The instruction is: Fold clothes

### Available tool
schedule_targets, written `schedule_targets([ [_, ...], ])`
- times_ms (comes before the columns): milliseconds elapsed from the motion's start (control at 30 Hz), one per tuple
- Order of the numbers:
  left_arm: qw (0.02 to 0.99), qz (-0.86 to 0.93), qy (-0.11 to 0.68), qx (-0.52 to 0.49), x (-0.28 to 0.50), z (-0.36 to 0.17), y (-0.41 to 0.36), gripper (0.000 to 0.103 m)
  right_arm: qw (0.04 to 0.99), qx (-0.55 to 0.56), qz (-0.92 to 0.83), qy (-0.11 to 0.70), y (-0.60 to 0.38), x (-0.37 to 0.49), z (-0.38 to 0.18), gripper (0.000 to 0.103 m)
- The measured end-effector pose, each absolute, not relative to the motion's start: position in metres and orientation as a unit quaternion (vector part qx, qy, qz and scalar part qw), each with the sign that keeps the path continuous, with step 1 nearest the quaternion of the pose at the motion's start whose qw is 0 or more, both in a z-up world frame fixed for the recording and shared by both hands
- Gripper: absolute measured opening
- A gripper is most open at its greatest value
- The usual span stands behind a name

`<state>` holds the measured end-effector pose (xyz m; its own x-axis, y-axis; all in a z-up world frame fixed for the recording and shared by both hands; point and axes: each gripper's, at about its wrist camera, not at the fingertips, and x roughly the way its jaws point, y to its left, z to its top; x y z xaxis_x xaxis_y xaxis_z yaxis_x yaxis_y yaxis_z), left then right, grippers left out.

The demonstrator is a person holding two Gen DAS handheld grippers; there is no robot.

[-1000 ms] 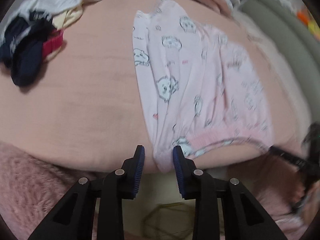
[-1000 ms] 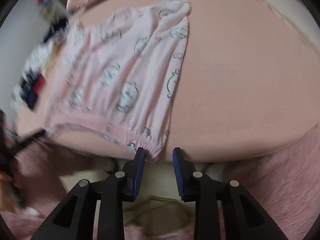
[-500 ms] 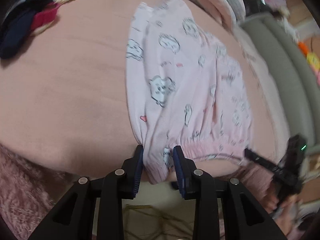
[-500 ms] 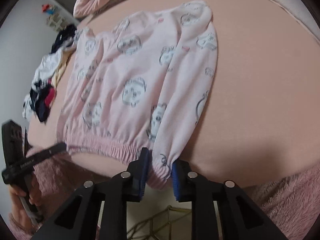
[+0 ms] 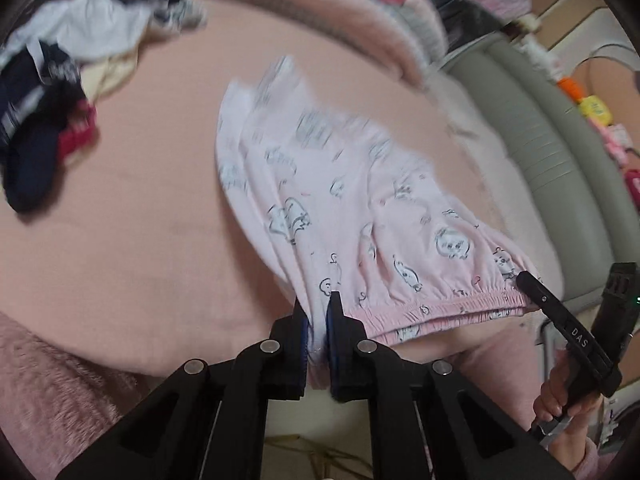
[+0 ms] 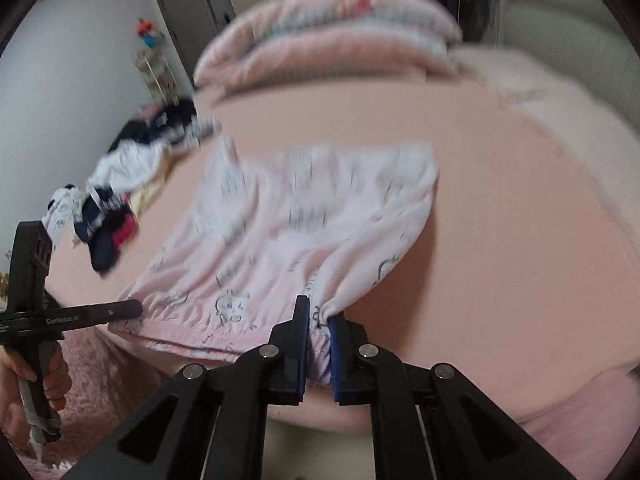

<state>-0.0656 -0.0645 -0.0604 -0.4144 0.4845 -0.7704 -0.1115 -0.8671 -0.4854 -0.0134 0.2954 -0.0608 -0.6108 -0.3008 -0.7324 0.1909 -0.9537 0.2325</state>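
A pale pink garment (image 5: pixel 360 208) with cartoon prints lies on the pink bed sheet (image 5: pixel 120 240), its elastic hem raised towards me. My left gripper (image 5: pixel 317 308) is closing, and its blue pads pinch the hem's left corner. My right gripper (image 6: pixel 319 312) is closing too, with the hem's right corner (image 6: pixel 320 344) bunched between its pads. In the left wrist view the right gripper (image 5: pixel 528 280) grips the hem's far end, held by a hand. In the right wrist view the left gripper (image 6: pixel 134 309) meets the hem at the left. The garment (image 6: pixel 300 208) is motion-blurred at its far end.
A heap of dark, white and red clothes (image 5: pixel 52 92) lies at the bed's far left, also visible as the clothes heap (image 6: pixel 112 200). Folded pink quilts (image 6: pixel 328 40) are stacked at the back. A grey-green padded edge (image 5: pixel 540 140) runs along the right. Fluffy pink fabric (image 5: pixel 48 380) lies at the near edge.
Both grippers went from open around the hem corners to pinching them, then rose. The garment's near edge has come up off the sheet, and both views have tilted up.
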Motion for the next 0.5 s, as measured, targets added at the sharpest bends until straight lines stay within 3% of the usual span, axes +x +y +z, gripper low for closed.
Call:
schedule_targets([
  [200, 0.202, 0.807, -0.22, -0.51, -0.045, -0.051, -0.078, 0.006, 0.159, 0.417, -0.884, -0.141, 0.326, 0.011, -0.037, 0.007],
  [400, 0.169, 0.755, -0.188, -0.605, -0.102, -0.135, -0.042, 0.006, 0.125, 0.554, -0.802, -0.185, 0.329, -0.023, -0.141, 0.007],
  [500, 0.186, 0.78, -0.174, -0.572, -0.158, -0.09, -0.029, 0.006, 0.119, 0.553, -0.801, -0.196, 0.33, -0.071, -0.142, 0.007],
])
